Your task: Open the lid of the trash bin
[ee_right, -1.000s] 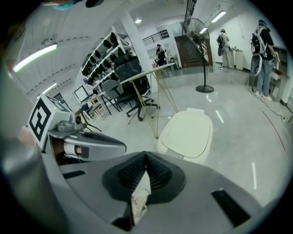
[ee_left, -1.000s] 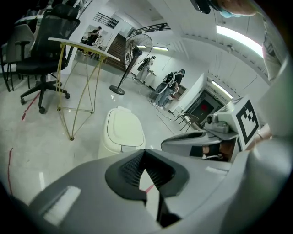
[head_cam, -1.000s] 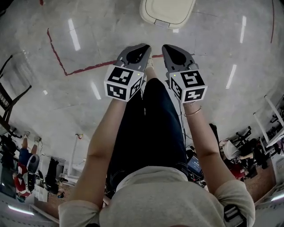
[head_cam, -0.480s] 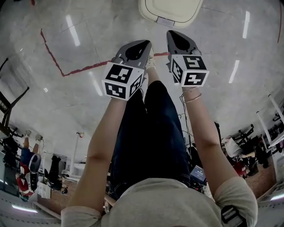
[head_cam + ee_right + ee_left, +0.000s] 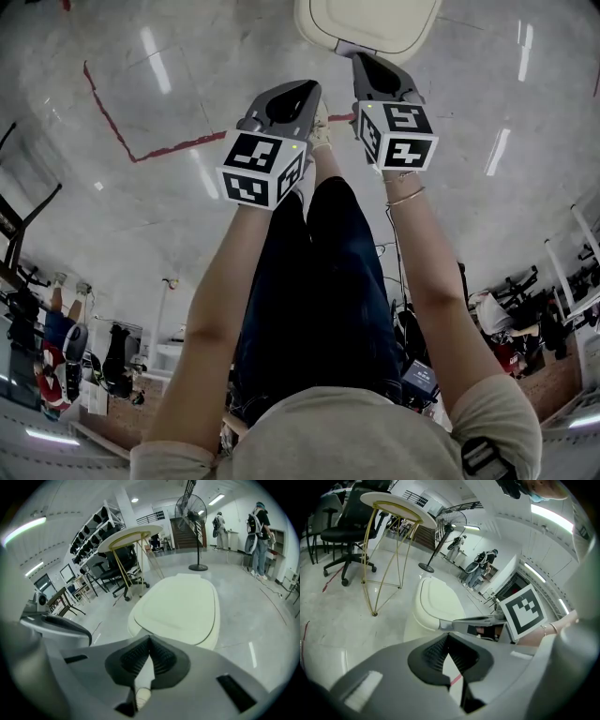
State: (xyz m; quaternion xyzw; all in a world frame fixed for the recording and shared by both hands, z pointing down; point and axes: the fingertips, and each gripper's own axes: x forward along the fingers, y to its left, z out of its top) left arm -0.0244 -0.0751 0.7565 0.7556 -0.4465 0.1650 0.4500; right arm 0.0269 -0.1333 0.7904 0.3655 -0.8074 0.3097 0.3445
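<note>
One cream trash bin (image 5: 370, 23) is seen at 12 o'clock in the head view, its lid (image 5: 180, 606) lying shut. The right gripper (image 5: 364, 62) is held at the lid's 6 o'clock edge, jaws pressed together on nothing. The left gripper (image 5: 302, 92), near the bin's 7 o'clock, is likewise closed and empty.

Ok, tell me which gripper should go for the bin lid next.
Right. The right gripper has its tip at the near edge of the lid, which lies straight ahead in its view. The left gripper hangs back, off to the side. Both are shut and empty.
</note>
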